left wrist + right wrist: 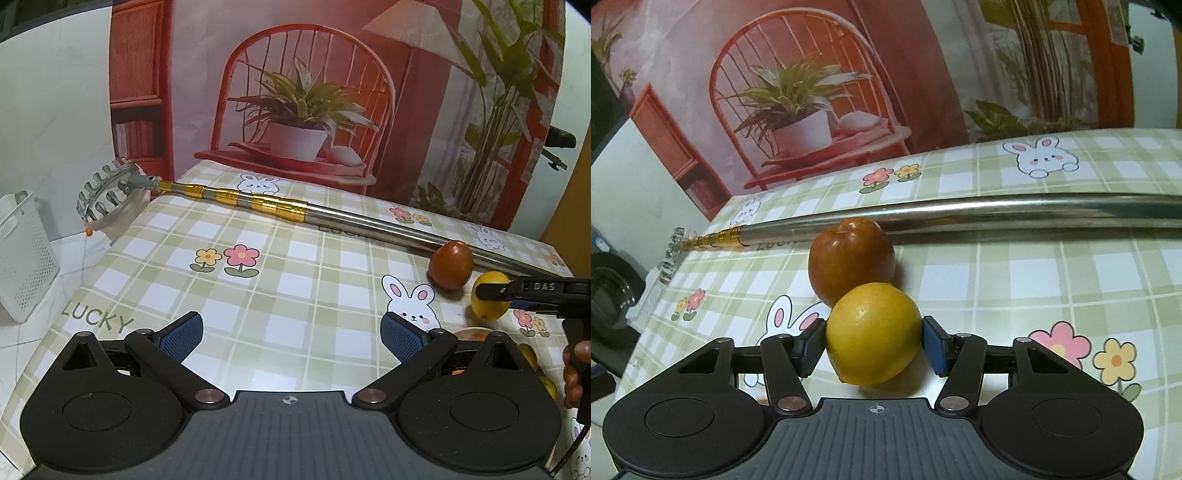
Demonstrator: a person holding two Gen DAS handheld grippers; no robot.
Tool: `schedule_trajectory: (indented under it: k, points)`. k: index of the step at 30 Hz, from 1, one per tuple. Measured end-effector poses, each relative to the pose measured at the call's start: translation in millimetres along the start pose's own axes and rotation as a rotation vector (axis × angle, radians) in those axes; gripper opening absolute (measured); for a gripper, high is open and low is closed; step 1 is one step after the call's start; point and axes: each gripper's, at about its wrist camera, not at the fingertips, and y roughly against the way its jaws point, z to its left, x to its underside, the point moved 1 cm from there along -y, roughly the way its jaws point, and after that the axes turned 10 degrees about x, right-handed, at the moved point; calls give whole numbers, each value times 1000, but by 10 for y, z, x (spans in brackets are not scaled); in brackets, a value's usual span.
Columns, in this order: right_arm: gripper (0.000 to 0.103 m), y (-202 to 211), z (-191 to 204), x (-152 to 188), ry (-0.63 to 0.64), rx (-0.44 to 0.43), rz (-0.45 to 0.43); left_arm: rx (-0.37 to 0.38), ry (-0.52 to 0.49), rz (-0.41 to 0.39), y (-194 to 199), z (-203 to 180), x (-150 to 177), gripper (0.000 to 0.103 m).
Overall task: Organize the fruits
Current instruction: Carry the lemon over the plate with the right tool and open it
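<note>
Right wrist view: right claw (874, 341) tilted down, pads against the lemon (873, 332).

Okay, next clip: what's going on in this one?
A person is sorting fruit on a checked tablecloth with two handheld grippers. The right gripper has its pads against a yellow lemon, just in front of a reddish-brown fruit lying by a telescopic metal pole. The left gripper is open and empty.

Lemon (873, 334) sits before the apple (851, 254), touching — pole (997, 212) lies behind both.
</note>
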Motion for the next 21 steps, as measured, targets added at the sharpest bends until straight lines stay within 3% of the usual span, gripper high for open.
schedule_trajectory:
  k: [9,21]
  points:
    - [52,548,102,109,41,-52,-103,14,-28,-11,78,-136,15,103]
    - [52,1140,166,563,28,-62,-180,30,-97,-4,224,-359,84,103]
